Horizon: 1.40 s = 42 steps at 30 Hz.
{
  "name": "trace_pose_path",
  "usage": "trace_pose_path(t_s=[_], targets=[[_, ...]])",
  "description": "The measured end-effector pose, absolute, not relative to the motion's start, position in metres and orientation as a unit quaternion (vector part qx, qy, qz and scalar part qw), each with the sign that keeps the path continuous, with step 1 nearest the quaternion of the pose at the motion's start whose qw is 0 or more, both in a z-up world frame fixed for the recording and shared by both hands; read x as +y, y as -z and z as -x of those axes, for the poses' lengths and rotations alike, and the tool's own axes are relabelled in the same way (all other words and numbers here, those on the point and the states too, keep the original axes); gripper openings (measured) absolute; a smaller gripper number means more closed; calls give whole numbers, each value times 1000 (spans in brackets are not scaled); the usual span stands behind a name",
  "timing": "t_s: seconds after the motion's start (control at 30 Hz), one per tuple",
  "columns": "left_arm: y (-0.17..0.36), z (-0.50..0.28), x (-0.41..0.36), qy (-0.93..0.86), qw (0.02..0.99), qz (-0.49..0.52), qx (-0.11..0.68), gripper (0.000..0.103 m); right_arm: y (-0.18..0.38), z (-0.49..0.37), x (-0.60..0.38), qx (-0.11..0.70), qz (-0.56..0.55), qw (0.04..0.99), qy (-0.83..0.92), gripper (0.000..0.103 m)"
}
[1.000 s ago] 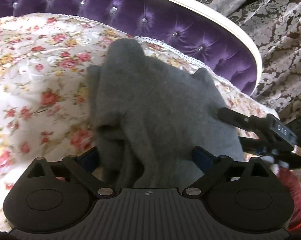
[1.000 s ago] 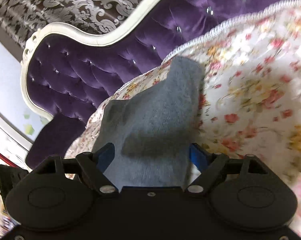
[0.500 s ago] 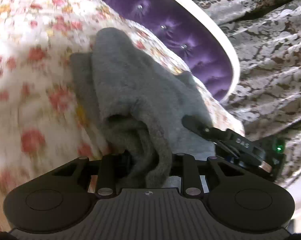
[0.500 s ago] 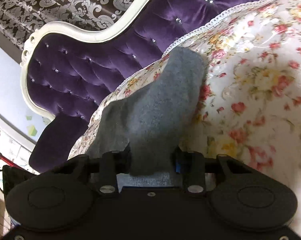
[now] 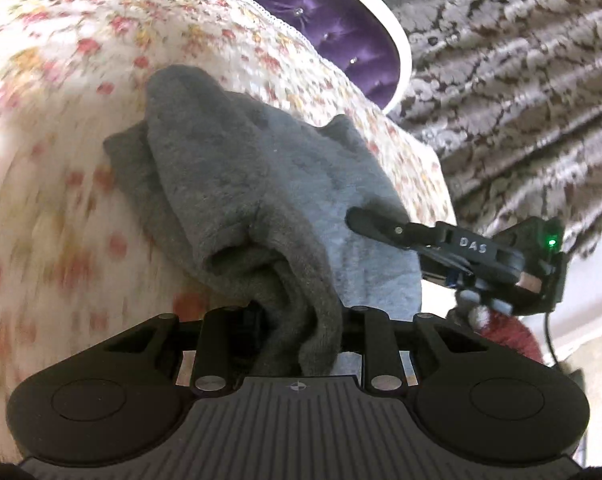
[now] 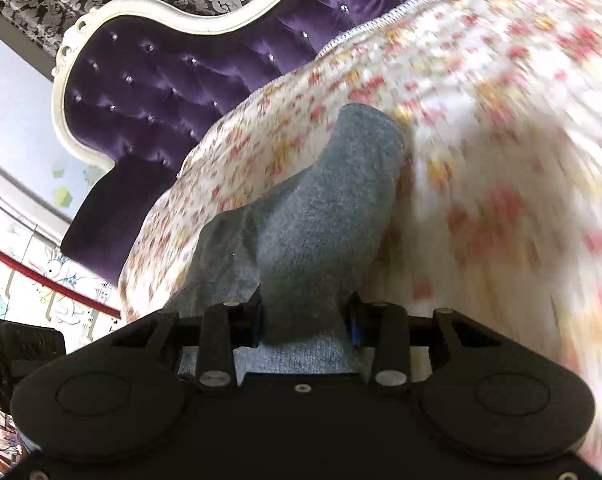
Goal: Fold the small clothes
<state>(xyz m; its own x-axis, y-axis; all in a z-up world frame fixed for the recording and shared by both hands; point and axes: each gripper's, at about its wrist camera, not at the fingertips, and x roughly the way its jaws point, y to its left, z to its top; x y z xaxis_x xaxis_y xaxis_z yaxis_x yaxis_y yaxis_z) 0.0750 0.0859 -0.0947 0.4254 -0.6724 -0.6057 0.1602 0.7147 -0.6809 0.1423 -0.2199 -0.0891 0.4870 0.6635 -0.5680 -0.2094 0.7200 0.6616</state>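
A small grey knit garment (image 5: 237,184) lies bunched on the floral bed cover (image 5: 53,128). My left gripper (image 5: 299,320) is shut on its near folded edge, with cloth bulging between the jaws. My right gripper (image 6: 305,320) is shut on the other near edge of the grey garment (image 6: 321,216), which stretches away from it up to a rounded end. The right gripper also shows in the left wrist view (image 5: 365,220), its finger lying on the cloth's right side. The far part of the garment rests on the cover.
A purple tufted headboard with a white frame (image 6: 149,80) rises behind the bed. Patterned grey curtains (image 5: 521,60) hang to the right. The bed edge (image 5: 433,168) drops off near the right gripper. A red rod (image 6: 53,280) stands at the left.
Both grippers went from open around the garment's near edges to shut on them. They have since lifted and pulled the cloth; the views have tilted and the cover is blurred by motion.
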Motion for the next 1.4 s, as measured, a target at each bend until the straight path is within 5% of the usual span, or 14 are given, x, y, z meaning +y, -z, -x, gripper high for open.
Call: trace_pose_path(t_s=[0.37,0.57,0.63,0.7,0.73,1.13,1.23,1.33,1.4], targets=[[99,-2,87,176,857,210,437,30,94,-49,-224,389,-201,877,-197,66],[59,29,77,151,907,106,378,31,69,-21,-226,305,-149,926,-167,66],[43,35,76,153,923,84,343,31,59,-16,-221,276,-132,936,-176,62],[31,30,69,158,933,70,315,34,50,-19,-213,260,-109,940,-191,34],[28,24,63,160,936,63,307,35,48,-21,-208,255,-100,941,-198,31],[83,-60,28,121,928,40,351,36,72,-75,-179,293,-67,924,-238,30],[97,-59,41,114,923,64,362,38,91,-101,-183,323,-60,921,-208,27],[93,-51,43,114,925,59,359,38,108,-123,-199,343,-89,918,-180,12],[91,-47,41,110,926,54,358,38,110,-128,-207,339,-110,919,-170,15]])
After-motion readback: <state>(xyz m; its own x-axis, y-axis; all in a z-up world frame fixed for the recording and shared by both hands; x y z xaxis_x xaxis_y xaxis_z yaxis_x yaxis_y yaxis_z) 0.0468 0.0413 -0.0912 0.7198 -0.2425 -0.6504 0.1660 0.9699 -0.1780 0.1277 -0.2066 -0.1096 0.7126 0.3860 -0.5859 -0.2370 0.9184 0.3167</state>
